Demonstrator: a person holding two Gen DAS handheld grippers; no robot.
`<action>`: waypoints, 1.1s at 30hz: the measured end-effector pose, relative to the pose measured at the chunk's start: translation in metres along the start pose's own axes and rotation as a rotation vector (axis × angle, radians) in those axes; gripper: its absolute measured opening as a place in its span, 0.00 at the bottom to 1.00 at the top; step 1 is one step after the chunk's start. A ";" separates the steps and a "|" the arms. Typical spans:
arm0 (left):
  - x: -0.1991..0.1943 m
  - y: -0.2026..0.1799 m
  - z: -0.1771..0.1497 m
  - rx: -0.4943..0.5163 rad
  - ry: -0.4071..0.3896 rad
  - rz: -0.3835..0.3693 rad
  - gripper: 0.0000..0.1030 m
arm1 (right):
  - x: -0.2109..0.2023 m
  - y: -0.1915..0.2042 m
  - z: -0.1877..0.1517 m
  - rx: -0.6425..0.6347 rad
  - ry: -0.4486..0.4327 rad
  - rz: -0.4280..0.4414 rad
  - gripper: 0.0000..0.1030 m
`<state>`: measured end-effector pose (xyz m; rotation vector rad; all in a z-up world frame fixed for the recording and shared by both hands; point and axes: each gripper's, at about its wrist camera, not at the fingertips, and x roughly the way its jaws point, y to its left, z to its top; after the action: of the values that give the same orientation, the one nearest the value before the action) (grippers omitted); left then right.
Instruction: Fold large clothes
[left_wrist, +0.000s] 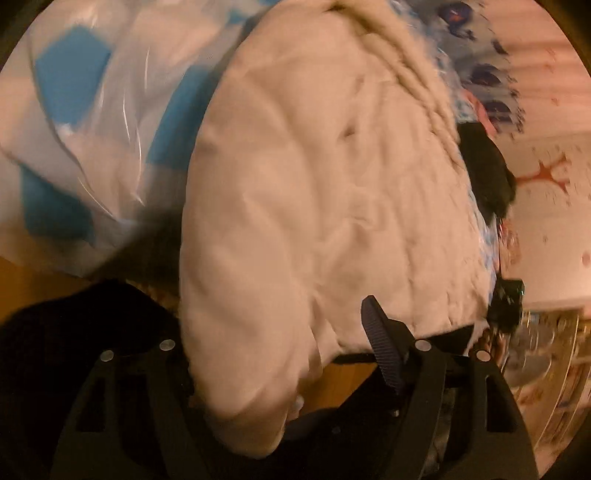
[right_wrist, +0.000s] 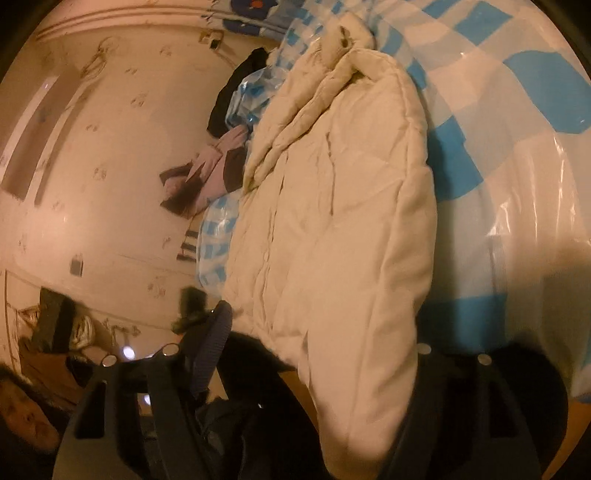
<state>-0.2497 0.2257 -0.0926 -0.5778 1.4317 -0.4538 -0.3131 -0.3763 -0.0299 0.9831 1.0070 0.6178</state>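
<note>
Left gripper (left_wrist: 280, 387): cream quilted jacket (left_wrist: 325, 206) bulges between spread fingers; whether it is actually gripped, cannot tell. Right gripper (right_wrist: 317, 369): same, jacket fills the wide gap, right finger hidden. Jacket lies on a blue-and-white checked plastic cover (right_wrist: 517, 122). Only the right view shows the jacket's full length and a printed pillow (right_wrist: 199, 181) beyond; the left view alone catches a red wall mark (left_wrist: 543, 175).
</note>
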 end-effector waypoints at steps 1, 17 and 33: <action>0.005 0.002 0.001 -0.016 -0.005 -0.006 0.69 | 0.002 -0.001 0.000 -0.004 0.001 -0.010 0.58; -0.140 -0.059 -0.057 0.212 -0.362 -0.179 0.05 | -0.054 0.080 -0.048 -0.205 -0.210 0.229 0.15; -0.145 -0.034 -0.056 0.156 -0.382 -0.250 0.05 | -0.049 0.057 -0.036 -0.160 -0.269 0.358 0.15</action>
<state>-0.3171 0.2829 0.0395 -0.6792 0.9555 -0.6117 -0.3660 -0.3763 0.0337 1.0792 0.5380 0.8227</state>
